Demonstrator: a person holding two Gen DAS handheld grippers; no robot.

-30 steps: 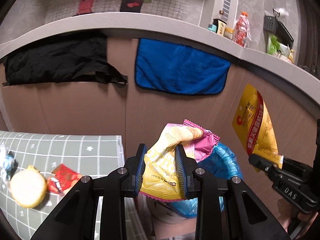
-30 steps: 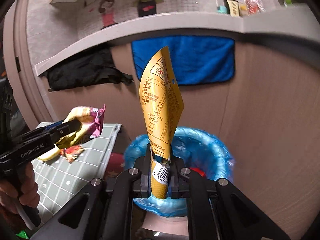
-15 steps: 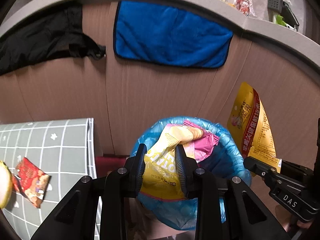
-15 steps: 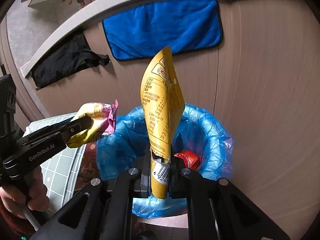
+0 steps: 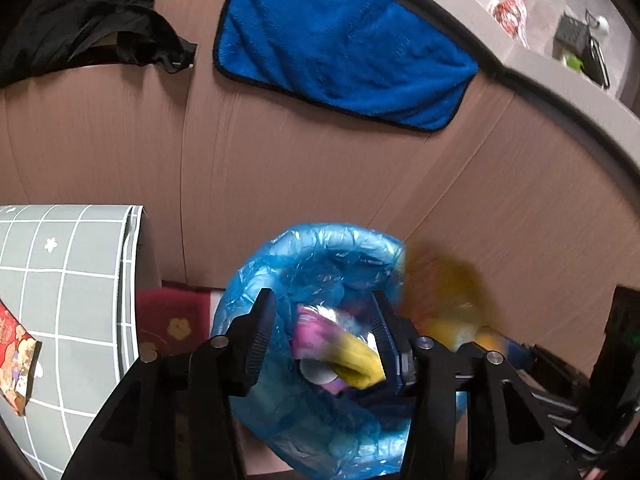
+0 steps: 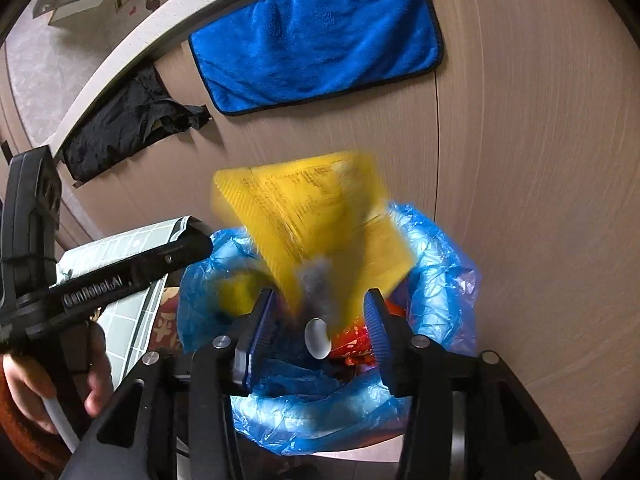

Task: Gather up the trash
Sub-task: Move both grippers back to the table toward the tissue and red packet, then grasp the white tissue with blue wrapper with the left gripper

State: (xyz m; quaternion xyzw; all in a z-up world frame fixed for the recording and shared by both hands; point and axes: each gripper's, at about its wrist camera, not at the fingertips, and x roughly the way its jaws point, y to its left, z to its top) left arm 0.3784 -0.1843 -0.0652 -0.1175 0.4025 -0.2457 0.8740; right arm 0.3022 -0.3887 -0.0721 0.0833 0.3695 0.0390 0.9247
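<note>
Dropping both wrappers cleanly means keeping each opening claw over the blue-lined bin (image 6: 436, 240): left claw (image 5: 320, 338) releasing the pink-yellow wrapper (image 5: 340, 344), right claw (image 6: 320, 326) the yellow pouch (image 6: 312, 216).

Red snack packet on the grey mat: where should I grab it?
Pinch the red snack packet by its right-hand edge, the one towards the blue-lined bin, coming down from above at a slant. It lies flat on the grey checked mat, so probably only an edge offers a pinch, and that edge looks slightly raised.
</note>
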